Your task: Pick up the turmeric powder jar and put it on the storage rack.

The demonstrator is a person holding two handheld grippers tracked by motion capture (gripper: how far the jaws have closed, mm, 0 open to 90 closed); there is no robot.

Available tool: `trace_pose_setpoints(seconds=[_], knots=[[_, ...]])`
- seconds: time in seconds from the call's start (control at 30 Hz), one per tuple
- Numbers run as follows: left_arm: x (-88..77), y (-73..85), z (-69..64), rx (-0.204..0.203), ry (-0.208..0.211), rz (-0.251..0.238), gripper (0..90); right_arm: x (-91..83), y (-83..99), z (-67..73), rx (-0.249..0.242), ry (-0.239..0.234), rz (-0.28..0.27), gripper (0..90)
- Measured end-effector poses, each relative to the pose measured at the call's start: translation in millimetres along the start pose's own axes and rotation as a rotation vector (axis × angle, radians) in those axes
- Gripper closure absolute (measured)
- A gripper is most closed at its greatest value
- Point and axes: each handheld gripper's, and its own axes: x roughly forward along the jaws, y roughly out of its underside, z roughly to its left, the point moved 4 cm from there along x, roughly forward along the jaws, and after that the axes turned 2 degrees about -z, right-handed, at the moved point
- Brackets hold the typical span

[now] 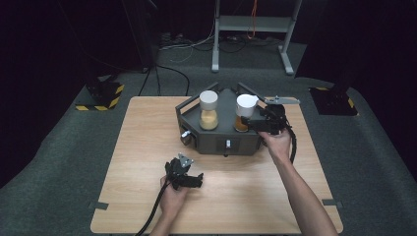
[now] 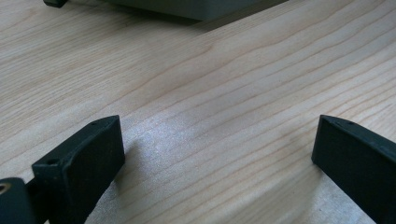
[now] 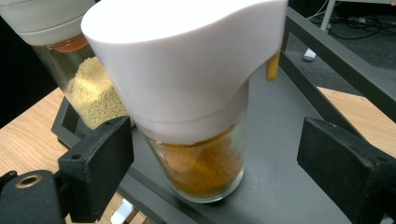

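A dark grey six-sided tray (image 1: 216,140) stands at the back middle of the wooden table (image 1: 147,147). It holds two white-lidded glass jars: one with pale grains (image 1: 208,111), one with orange-brown powder (image 1: 243,113). My right gripper (image 1: 251,123) reaches in from the right at the powder jar (image 3: 201,172). Its jaws stand on either side of the glass without touching it, so the right gripper (image 3: 215,154) is open. The grain jar (image 3: 93,93) is behind, to the left. My left gripper (image 1: 194,181) rests low near the table's front, open (image 2: 217,140) over bare wood.
The tray's raised rail (image 3: 336,51) runs close past the right jaw. Beyond the table are a metal frame's legs (image 1: 251,24), floor cables (image 1: 172,73) and two stands with yellow-black striped bases (image 1: 104,93). The tray's bottom edge (image 2: 187,9) lies ahead of the left gripper.
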Motion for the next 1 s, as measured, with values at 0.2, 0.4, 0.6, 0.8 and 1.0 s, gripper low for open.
trace_pose_setpoints(seconds=[0.2, 0.4, 0.6, 0.8, 1.0], knots=[[0.1, 0.2, -0.1, -0.002, 0.0, -0.001, 2.2, -6.2, 3.2, -2.4, -0.002, -0.011, -0.007, 10.3], [0.1, 0.1, -0.1, 0.0, -0.001, -0.001, 2.2, -11.5, 6.9, -5.9, -0.008, -0.014, -0.006, 10.5], [0.1, 0.1, -0.1, -0.002, 0.0, -0.001, 2.2, -15.8, 11.0, -7.3, -0.019, -0.011, 0.003, 10.7], [0.1, 0.1, -0.1, -0.002, 0.0, -0.001, 2.2, -20.2, 15.9, -7.4, -0.034, -0.007, -0.001, 10.7], [0.1, 0.1, -0.2, -0.002, 0.0, -0.001, 2.2, -24.7, 18.9, -7.8, -0.051, -0.01, 0.002, 10.7]])
